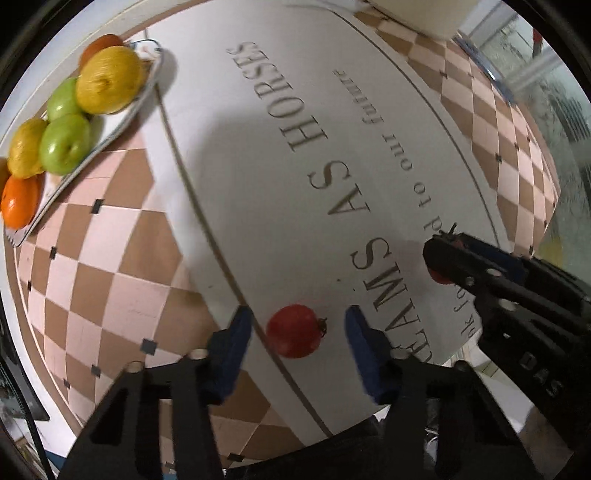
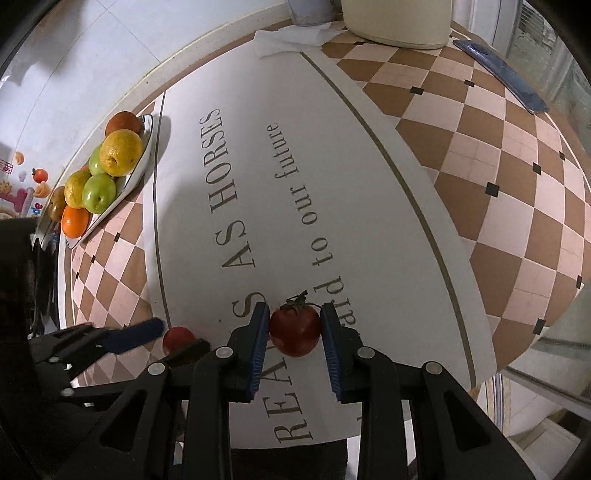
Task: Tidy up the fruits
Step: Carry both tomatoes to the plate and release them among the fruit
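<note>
A red tomato (image 1: pixel 294 331) lies on the white lettered mat (image 1: pixel 332 147), between the open blue-padded fingers of my left gripper (image 1: pixel 297 334), which do not touch it. My right gripper (image 2: pixel 294 334) is shut on a second red tomato (image 2: pixel 294 331) with a green stem, resting on the mat. In the left wrist view the right gripper (image 1: pixel 437 254) shows at the right with that tomato (image 1: pixel 440 276) mostly hidden. The first tomato (image 2: pixel 177 338) and the left gripper (image 2: pixel 168 338) show in the right wrist view. A white plate (image 1: pixel 122 114) holds yellow, green and orange fruits at the far left.
The mat lies on a brown-and-pink checkered table (image 2: pixel 498 166). A cream container (image 2: pixel 397 22), a white cloth (image 2: pixel 291 40) and a blue flat object (image 2: pixel 502 77) sit at the far end. The table edge (image 2: pixel 524 354) runs close on the right.
</note>
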Demonstrator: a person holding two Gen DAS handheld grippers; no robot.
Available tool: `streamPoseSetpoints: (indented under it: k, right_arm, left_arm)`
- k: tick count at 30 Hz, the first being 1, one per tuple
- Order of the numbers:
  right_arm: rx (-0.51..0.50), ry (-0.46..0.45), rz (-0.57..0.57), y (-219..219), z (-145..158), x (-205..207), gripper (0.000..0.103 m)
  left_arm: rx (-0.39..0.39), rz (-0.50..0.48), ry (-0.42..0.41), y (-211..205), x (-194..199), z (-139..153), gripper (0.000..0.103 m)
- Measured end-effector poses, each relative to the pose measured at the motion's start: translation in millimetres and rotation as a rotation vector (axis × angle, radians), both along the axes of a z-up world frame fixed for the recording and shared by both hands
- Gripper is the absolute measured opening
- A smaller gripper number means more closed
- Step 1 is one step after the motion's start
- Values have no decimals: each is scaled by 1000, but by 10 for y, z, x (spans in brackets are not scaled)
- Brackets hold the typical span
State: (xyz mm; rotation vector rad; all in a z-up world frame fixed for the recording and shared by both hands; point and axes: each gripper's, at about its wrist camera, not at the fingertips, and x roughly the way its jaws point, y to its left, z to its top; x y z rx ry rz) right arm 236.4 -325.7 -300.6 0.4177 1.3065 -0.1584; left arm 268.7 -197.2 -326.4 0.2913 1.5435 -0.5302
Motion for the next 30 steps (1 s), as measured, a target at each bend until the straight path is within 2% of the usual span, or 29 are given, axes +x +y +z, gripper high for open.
streamPoseSetpoints:
  k: [1, 4, 10, 14, 17, 20, 23, 25, 30]
  right_arm:
    - [-5, -1, 0, 7, 8, -4, 31]
    - [-11, -6, 0, 29, 34, -6, 31]
    - [-15, -16, 8, 91, 93, 36, 31]
    - [-13, -41, 34, 193, 204, 104, 31]
    - [3, -62, 63, 318, 284, 204, 31]
    - [34, -84, 107, 511, 326, 381, 31]
    - [70, -101, 158, 745, 317, 623, 31]
    - [107, -116, 190, 930, 290, 841, 31]
    - [139, -149, 265, 1352, 212, 1333, 31]
  left_arm:
    - [7, -4, 0, -11, -9, -25, 35]
    - [1, -10, -14, 1, -12, -52, 29]
    - [-13, 1, -39, 140, 36, 25, 29]
    - [-41, 34, -62, 294, 102, 209, 29]
    - [-77, 99, -75, 556, 219, 388, 29]
    - [-123, 204, -75, 988, 431, 562, 29]
    - [-142, 287, -101, 1307, 521, 758, 29]
    - [-157, 362, -116, 1527, 733, 858, 29]
    - [-160, 499, -128, 1879, 1273, 816, 29]
